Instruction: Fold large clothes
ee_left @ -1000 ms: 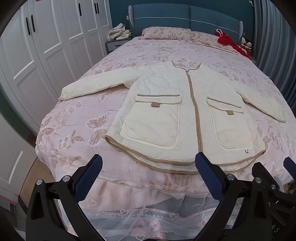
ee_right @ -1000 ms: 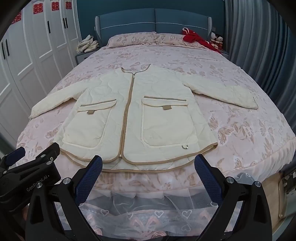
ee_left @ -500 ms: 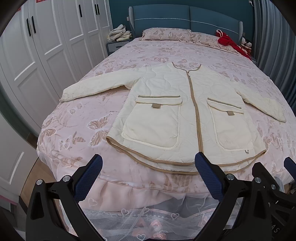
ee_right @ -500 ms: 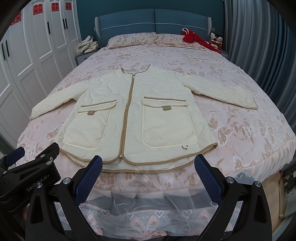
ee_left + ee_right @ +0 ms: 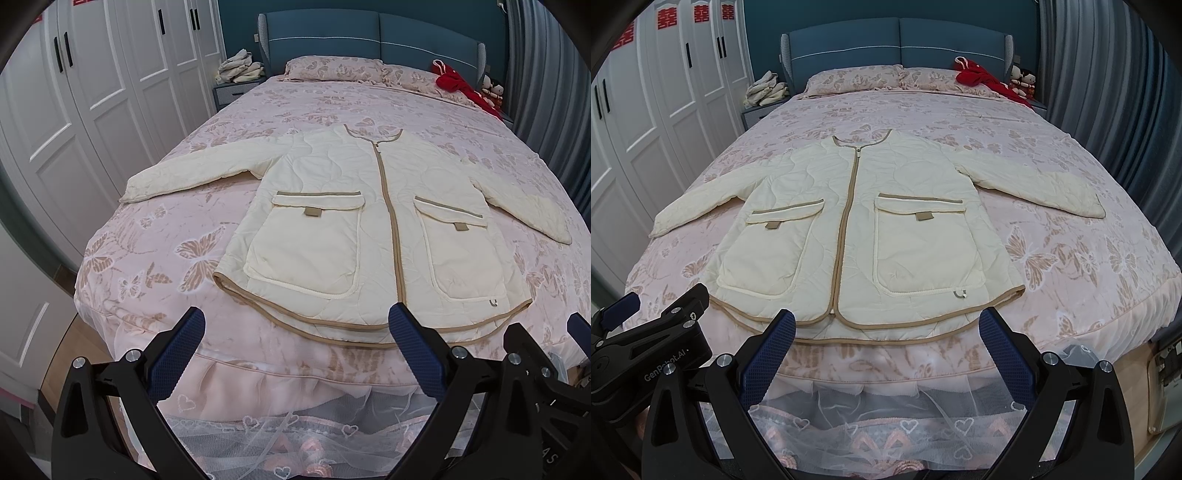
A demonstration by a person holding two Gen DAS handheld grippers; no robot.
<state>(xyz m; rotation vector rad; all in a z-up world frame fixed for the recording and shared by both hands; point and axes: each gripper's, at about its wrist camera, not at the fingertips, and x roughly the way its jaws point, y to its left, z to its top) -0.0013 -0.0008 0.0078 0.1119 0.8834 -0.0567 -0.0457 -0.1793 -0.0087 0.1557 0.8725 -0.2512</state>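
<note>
Quilted cream jacket (image 5: 369,229) flat on bed (image 5: 155,266), zipped, sleeves out, hem at foot edge. Left gripper (image 5: 295,354) and right gripper (image 5: 886,354) hang short of hem, both spread wide, empty. Best: pinch sleeve cuffs, fold inward across jacket front, keep quilting smooth

"GenRobot.AI" on left hand-held gripper (image 5: 613,314)

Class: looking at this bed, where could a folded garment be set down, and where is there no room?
Bare quilt lies between the jacket collar and the pillows, and beside each sleeve toward the bed's sides. The foot edge is crowded by the hem; the red cloth fills the far corner.
</note>
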